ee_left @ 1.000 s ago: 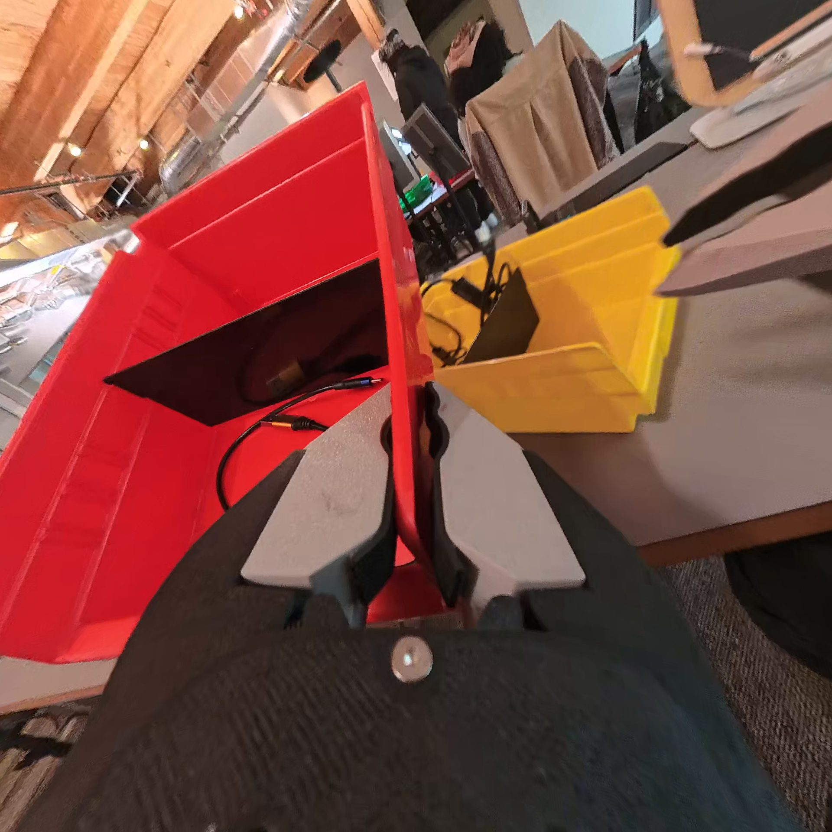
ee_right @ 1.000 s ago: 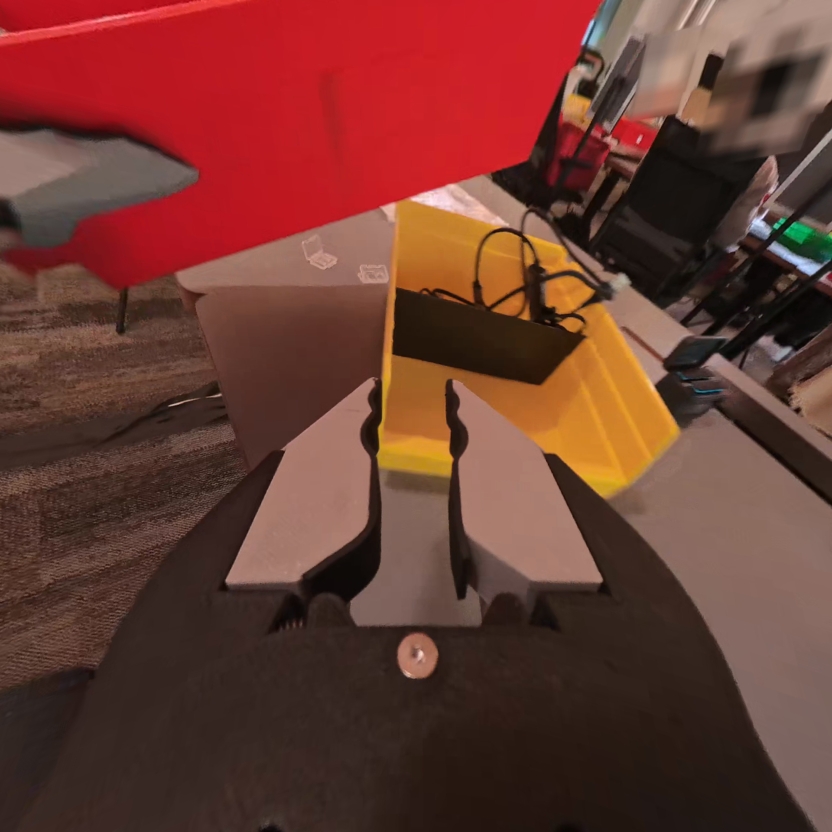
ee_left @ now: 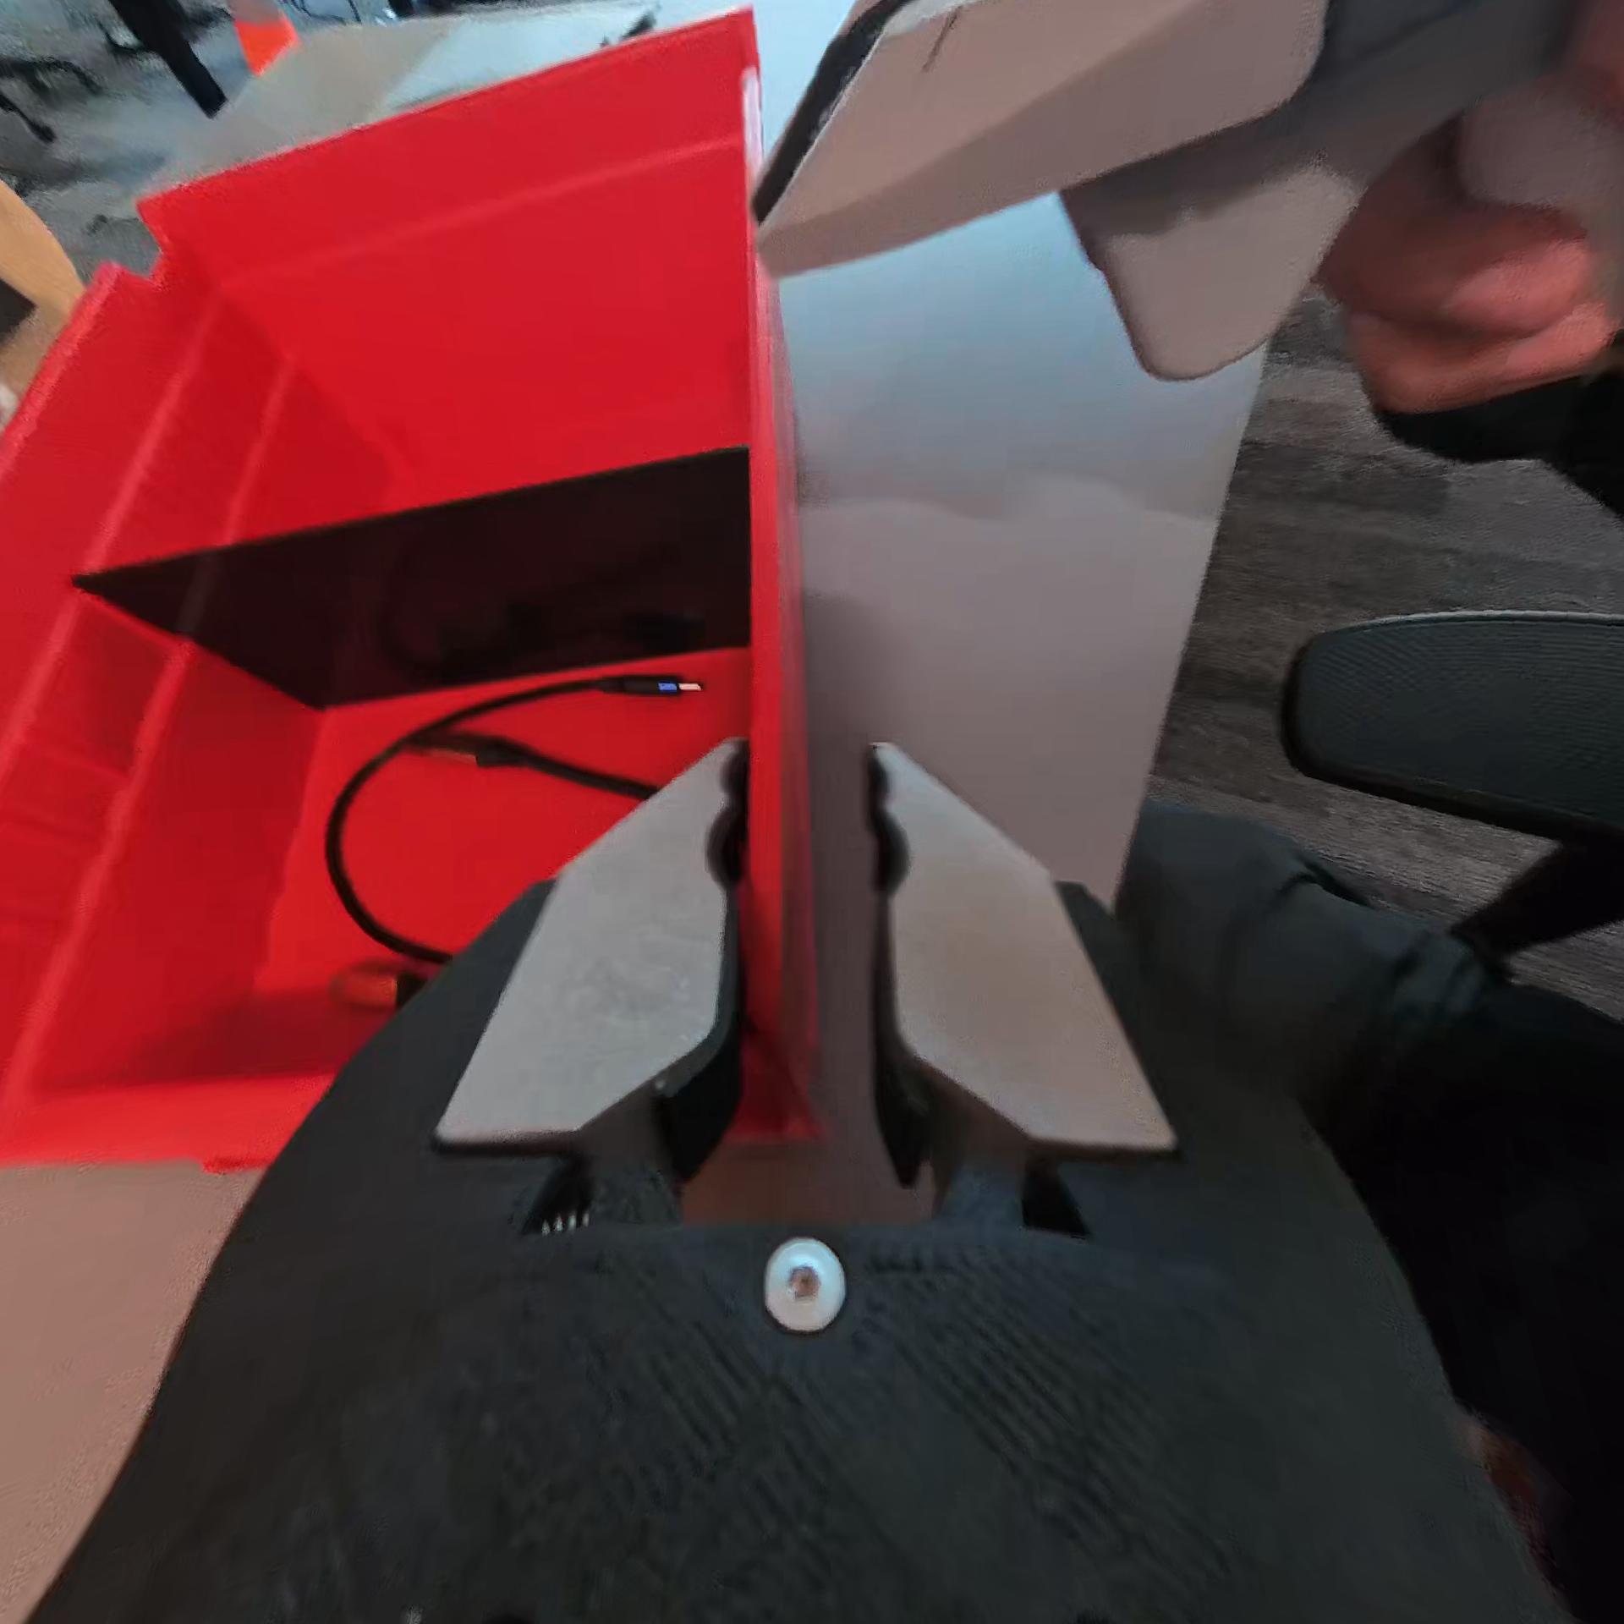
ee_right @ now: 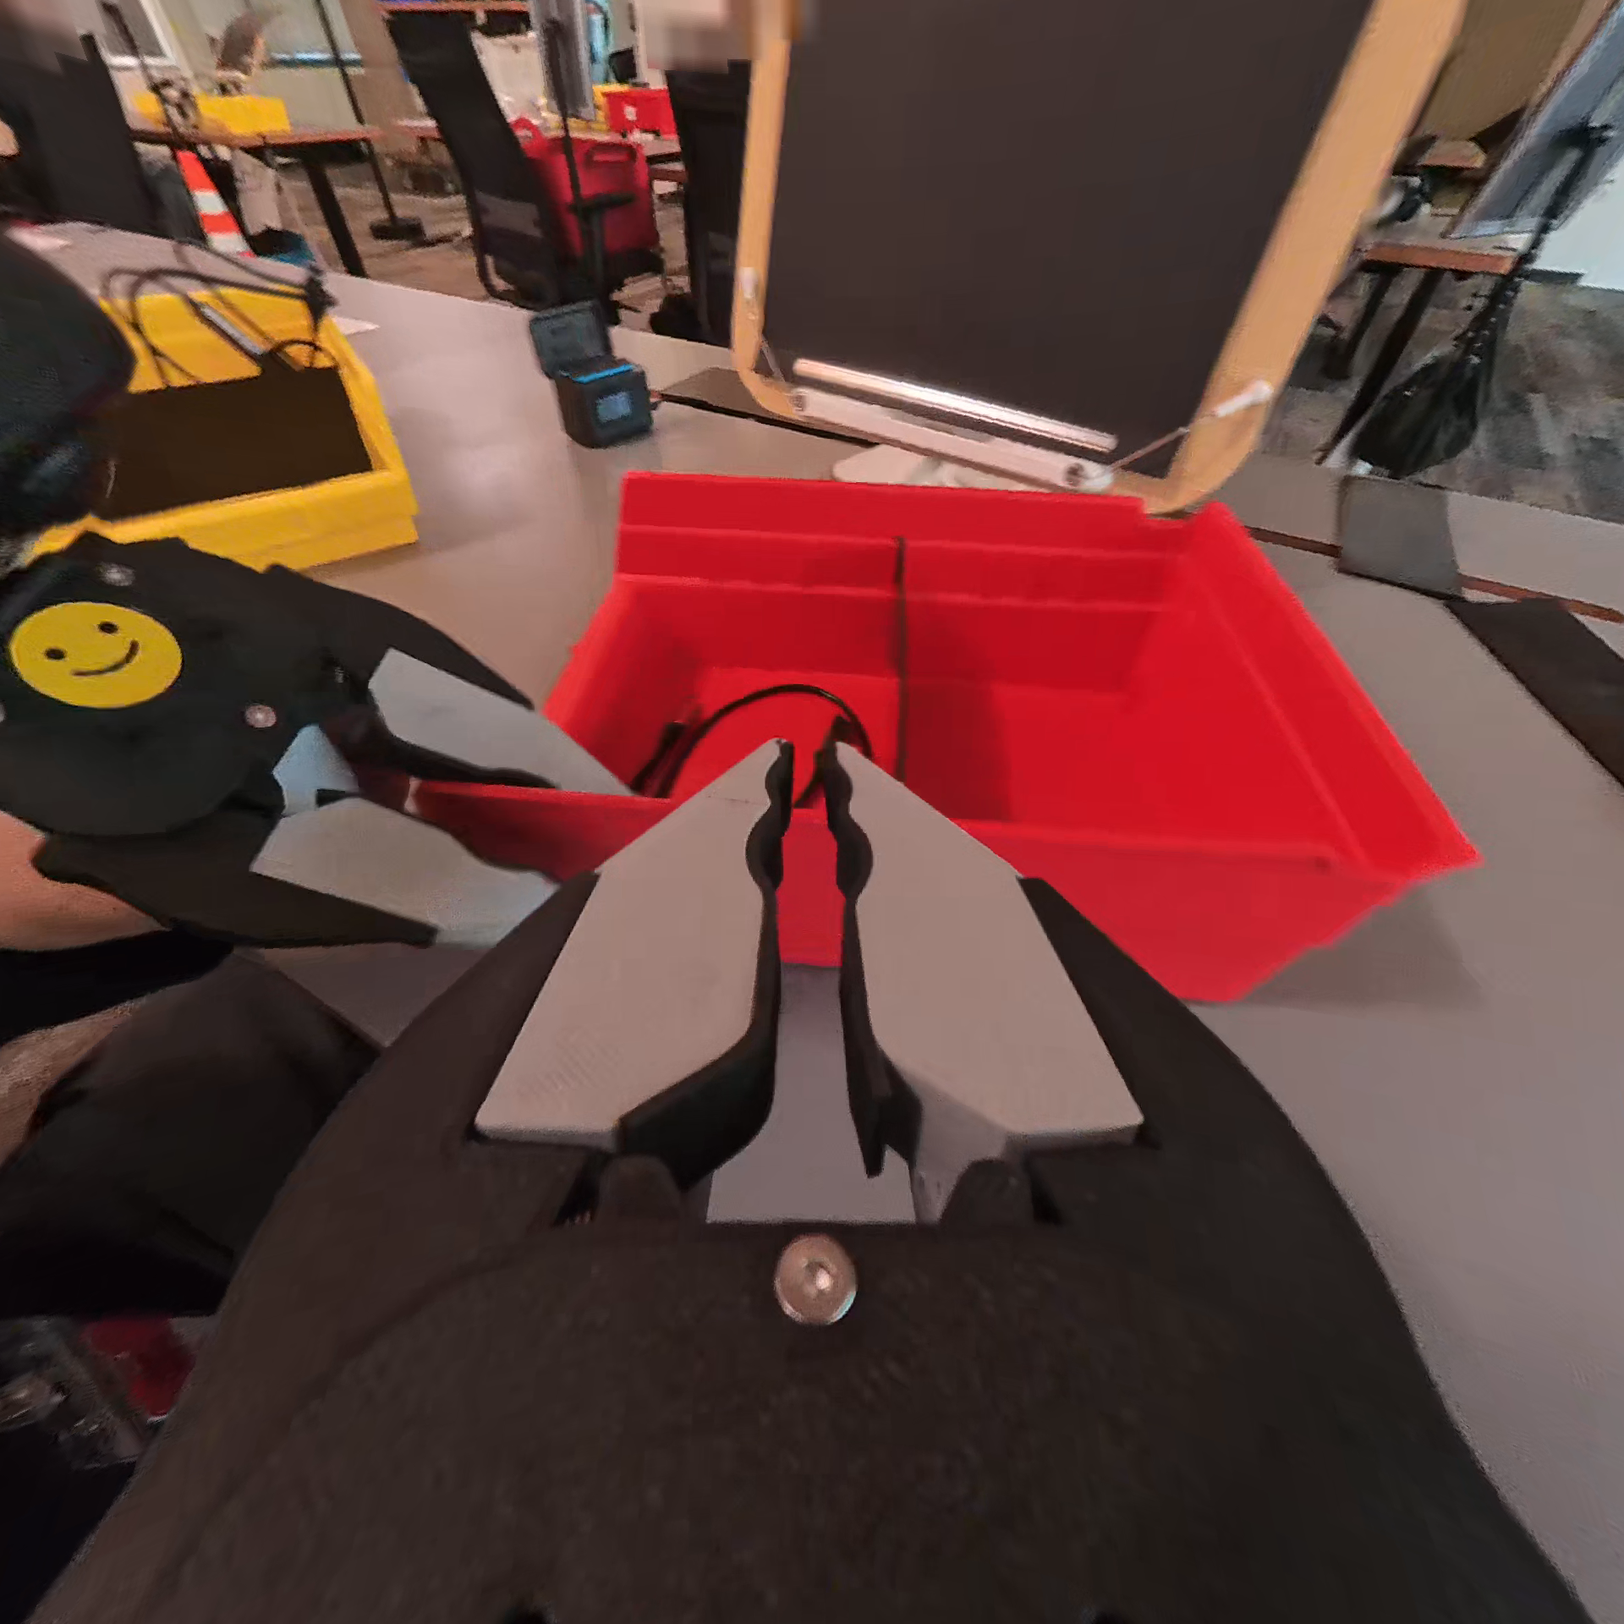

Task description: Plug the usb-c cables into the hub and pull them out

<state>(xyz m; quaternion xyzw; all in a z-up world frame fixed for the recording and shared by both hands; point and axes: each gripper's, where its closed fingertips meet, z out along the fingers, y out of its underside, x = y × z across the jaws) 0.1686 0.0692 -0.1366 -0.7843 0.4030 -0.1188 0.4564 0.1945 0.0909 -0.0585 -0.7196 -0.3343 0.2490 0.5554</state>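
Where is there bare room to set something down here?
Free: the red bin's compartment right of the black divider, and grey table right of the bin. Crowded: the left compartment, holding the black cable, with the left gripper at its wall.

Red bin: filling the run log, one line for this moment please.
red bin on table | cable inside | left tongs open astride wall | right tongs open

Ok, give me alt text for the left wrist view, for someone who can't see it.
The left gripper, its fingers apart, straddles the side wall of a red bin on a grey table. Inside the bin a black cable curls in front of a black divider. The right gripper, blurred, is at upper right.
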